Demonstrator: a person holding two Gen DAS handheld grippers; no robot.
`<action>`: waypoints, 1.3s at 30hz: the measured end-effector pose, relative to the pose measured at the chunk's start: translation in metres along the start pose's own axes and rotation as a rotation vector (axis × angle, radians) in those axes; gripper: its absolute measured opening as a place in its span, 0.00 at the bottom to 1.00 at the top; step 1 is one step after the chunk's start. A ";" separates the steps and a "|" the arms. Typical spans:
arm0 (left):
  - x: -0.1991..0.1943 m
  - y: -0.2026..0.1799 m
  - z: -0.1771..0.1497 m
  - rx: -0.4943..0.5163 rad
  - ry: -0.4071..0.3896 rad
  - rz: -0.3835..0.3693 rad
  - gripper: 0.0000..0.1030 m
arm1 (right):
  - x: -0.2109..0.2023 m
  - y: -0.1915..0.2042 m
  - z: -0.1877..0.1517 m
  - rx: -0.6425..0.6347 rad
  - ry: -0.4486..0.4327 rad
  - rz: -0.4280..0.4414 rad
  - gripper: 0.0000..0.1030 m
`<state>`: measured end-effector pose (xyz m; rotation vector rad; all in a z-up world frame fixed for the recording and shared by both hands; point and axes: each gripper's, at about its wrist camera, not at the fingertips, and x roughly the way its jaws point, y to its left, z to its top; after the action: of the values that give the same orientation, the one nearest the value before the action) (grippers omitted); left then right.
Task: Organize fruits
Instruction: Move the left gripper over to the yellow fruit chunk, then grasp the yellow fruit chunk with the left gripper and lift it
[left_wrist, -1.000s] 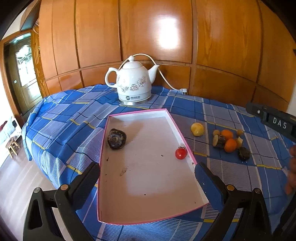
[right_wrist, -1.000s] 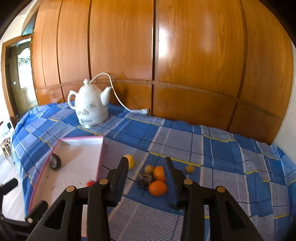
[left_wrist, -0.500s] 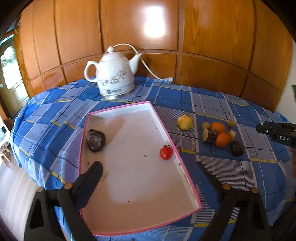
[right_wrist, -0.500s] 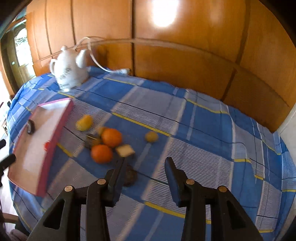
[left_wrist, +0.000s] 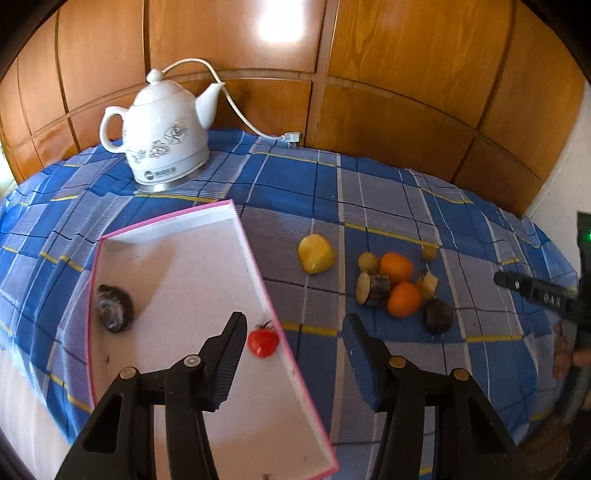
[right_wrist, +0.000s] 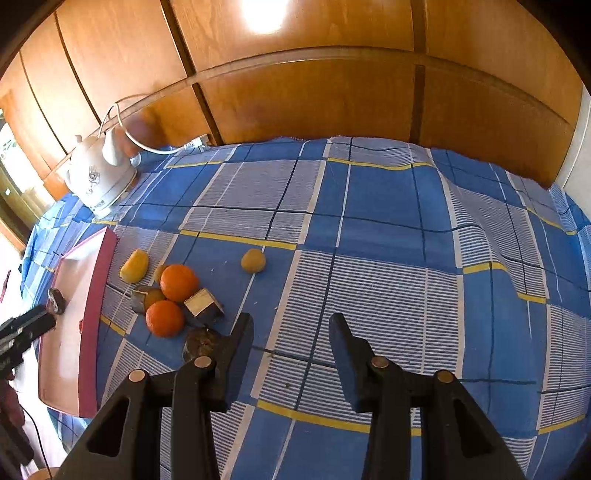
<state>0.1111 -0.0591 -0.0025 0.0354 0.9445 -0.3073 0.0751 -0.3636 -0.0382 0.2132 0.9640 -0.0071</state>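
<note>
- Our left tool (left_wrist: 293, 334) sits nearest, over the tray's (left_wrist: 177, 221) right rim. Its jaws have just been closing from wide apart, yet they are still parted and grip nothing; the tomato (left_wrist: 263, 342) lies in the tray just beside the left finger, untouched.
- Our right tool (right_wrist: 291, 336) hangs over bare cloth, jaws part open and empty, as narrow as a second ago. It has swung right and dipped, so the dark fruit (right_wrist: 201, 345) now sits just beside its left finger, not between the two.
- Further out in the left view, one dark fruit (left_wrist: 114, 307) rests in the tray near its left wall. We judge two pieces sorted so far.
- Right of the tray on the table (left_wrist: 369, 177), the loose cluster waits: a yellow fruit (left_wrist: 316, 254), two oranges (left_wrist: 396, 266), cut pieces (left_wrist: 372, 288) and small yellow ones.
- We reckon the right tool is lining up on the dark fruit, and must shift left to straddle it.
- Farthest, the kettle (left_wrist: 162, 136) stands by the wall, clear of the work.
</note>
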 end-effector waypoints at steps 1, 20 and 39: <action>0.005 -0.001 0.005 -0.003 0.009 -0.006 0.49 | 0.000 0.001 0.000 -0.002 0.002 0.001 0.42; 0.112 -0.012 0.069 -0.149 0.168 -0.007 0.52 | 0.003 0.006 0.004 -0.012 0.014 0.038 0.42; 0.097 -0.027 0.043 -0.029 0.092 -0.040 0.12 | 0.013 0.010 0.002 -0.037 0.049 0.033 0.42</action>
<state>0.1906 -0.1159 -0.0523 0.0043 1.0418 -0.3314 0.0848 -0.3531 -0.0458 0.1957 1.0084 0.0471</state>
